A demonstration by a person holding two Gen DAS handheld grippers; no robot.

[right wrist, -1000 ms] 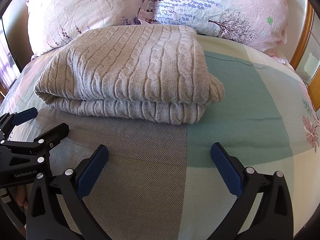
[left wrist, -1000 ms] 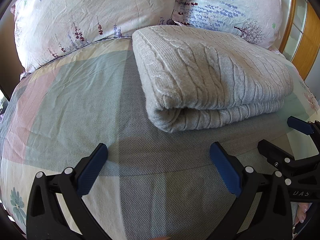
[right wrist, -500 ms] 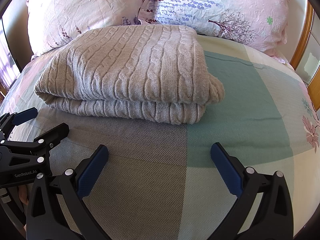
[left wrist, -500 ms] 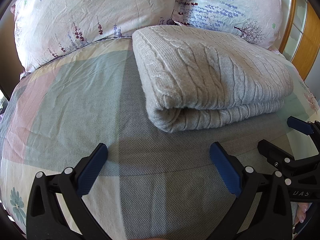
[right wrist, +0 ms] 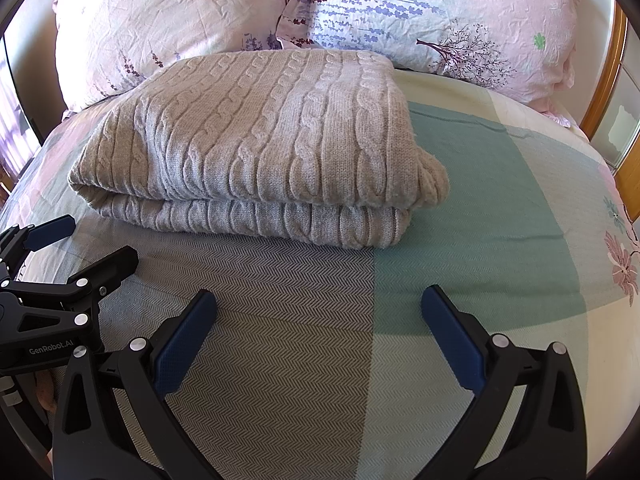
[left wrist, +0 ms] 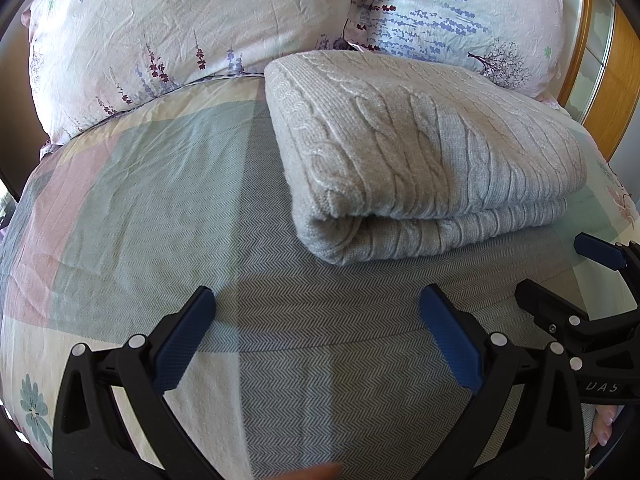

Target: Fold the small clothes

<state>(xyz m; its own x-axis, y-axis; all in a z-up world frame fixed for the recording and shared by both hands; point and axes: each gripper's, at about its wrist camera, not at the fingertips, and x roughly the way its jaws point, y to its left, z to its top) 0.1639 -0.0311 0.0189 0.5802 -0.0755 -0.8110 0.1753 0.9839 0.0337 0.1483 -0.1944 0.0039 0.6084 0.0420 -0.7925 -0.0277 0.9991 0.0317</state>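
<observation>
A grey cable-knit sweater lies folded in a thick rectangle on the bed, its rolled fold edge facing me; it also shows in the right wrist view. My left gripper is open and empty, hovering over the bedspread just short of the sweater's near left corner. My right gripper is open and empty, short of the sweater's near right corner. Each gripper shows at the edge of the other's view: the right gripper in the left view, the left gripper in the right view.
A patchwork bedspread of grey, green, pink and cream covers the bed. Two floral pillows lean behind the sweater. A wooden headboard frame stands at the right.
</observation>
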